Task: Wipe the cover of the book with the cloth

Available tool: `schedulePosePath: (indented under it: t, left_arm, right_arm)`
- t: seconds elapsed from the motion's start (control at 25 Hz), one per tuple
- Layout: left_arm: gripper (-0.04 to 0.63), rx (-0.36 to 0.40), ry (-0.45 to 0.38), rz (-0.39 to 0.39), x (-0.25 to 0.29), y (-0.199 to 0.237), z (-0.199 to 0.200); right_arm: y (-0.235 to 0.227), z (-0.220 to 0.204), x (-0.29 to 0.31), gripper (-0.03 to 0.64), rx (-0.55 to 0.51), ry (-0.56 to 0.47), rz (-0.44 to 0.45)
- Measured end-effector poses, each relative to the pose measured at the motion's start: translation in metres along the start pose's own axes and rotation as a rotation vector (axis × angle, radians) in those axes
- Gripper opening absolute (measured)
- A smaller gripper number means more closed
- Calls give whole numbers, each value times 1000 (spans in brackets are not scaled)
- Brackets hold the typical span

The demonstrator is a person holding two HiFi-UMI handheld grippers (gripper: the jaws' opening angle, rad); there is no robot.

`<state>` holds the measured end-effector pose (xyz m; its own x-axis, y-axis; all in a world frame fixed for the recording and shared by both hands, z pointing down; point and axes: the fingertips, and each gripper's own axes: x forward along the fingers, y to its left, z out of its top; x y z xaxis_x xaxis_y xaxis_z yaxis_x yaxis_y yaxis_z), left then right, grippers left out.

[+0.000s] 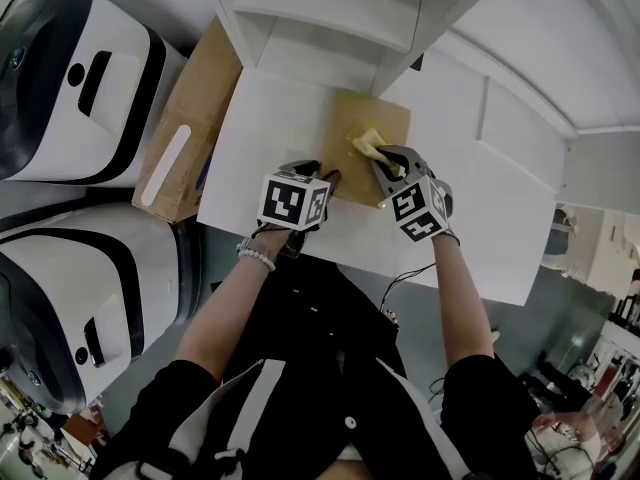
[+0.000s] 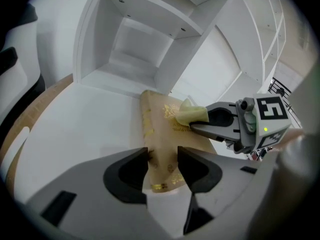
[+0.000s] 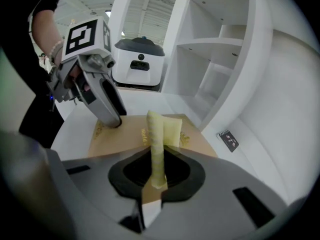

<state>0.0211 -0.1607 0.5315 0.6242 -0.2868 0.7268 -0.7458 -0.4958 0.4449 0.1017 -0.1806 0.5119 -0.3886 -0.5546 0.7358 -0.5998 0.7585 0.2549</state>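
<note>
A tan book (image 1: 350,113) with gold print lies flat on the white table (image 1: 260,118). A folded yellow cloth (image 1: 366,144) rests on its cover, pinched in my right gripper (image 1: 378,160), which is shut on it. In the right gripper view the cloth (image 3: 172,129) sticks out past the jaws onto the book (image 3: 120,139). My left gripper (image 1: 328,178) stands open at the book's near left corner. In the left gripper view the book's (image 2: 157,119) near edge shows between its fingertips (image 2: 142,156). The right gripper (image 2: 192,126) and cloth (image 2: 190,114) lie further along the cover.
A white shelf unit (image 1: 330,18) stands at the table's far edge, just beyond the book. A cardboard box (image 1: 190,118) and two white machines (image 1: 70,78) sit to the left. A small dark tag (image 3: 229,140) lies on the table to the right of the book.
</note>
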Motion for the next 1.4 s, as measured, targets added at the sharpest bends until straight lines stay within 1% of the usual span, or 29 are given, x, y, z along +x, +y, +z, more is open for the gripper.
schedulePosePath:
  t: [0.48, 0.8, 0.88, 1.0, 1.12, 1.4]
  left_arm:
    - [187, 12, 5, -9, -1, 0, -1]
    - [187, 25, 3, -9, 1, -1, 1]
    - [187, 20, 4, -11, 1, -1, 1]
    - [187, 12, 8, -11, 1, -1, 0]
    - [187, 12, 8, -9, 0, 0, 0]
    - [187, 8, 11, -15, 1, -1, 0]
  right_arm:
    - [69, -12, -31, 38, -152, 22, 144]
    - [98, -16, -46, 38, -210, 55, 266]
    - [97, -12, -50, 38, -191, 46, 277]
    - [83, 0, -52, 38, -133, 6, 250]
    - [59, 10, -47, 38, -94, -22, 192]
    - [-12, 33, -18, 38, -65, -38, -11]
